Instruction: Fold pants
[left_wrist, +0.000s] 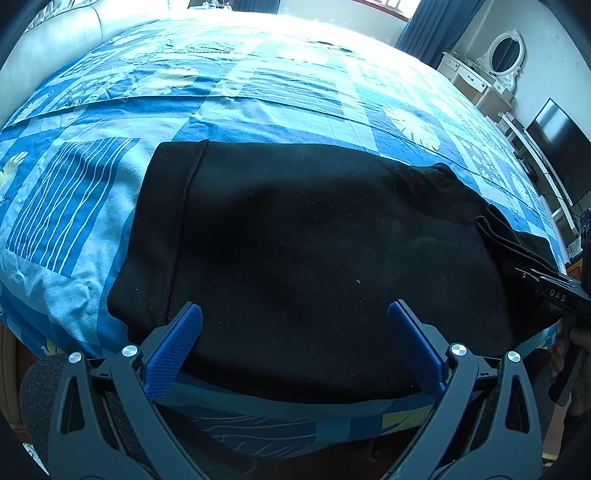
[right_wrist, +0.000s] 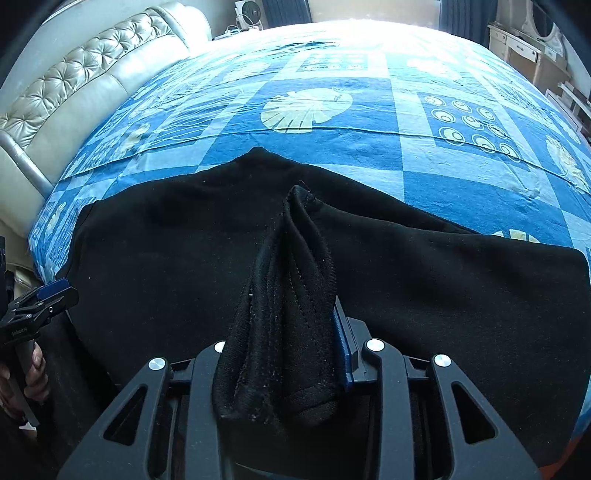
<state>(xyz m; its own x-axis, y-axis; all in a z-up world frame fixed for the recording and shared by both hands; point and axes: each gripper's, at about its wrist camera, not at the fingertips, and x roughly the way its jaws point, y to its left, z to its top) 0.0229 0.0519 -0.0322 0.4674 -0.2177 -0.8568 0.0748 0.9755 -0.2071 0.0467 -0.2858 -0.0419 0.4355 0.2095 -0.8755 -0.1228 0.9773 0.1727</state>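
Note:
Black pants (left_wrist: 314, 229) lie flat across the near edge of a blue patterned bed cover (left_wrist: 258, 118). My left gripper (left_wrist: 294, 306) hovers over their near edge, open, its blue pads (left_wrist: 177, 347) wide apart with nothing between them. In the right wrist view, a bunched ridge of the pants (right_wrist: 291, 295) stands up between the jaws of my right gripper (right_wrist: 293, 306). The cloth hides the left finger and touches the blue pad (right_wrist: 343, 350) of the right one. The right gripper (left_wrist: 546, 288) also shows at the pants' right end.
The bed cover (right_wrist: 332, 155) stretches far beyond the pants. A tufted headboard (right_wrist: 74, 85) runs along the left. A white dresser with an oval mirror (left_wrist: 502, 55) and a dark screen (left_wrist: 557, 147) stand to the right. A hand (right_wrist: 33, 369) holds the left gripper (right_wrist: 48, 291).

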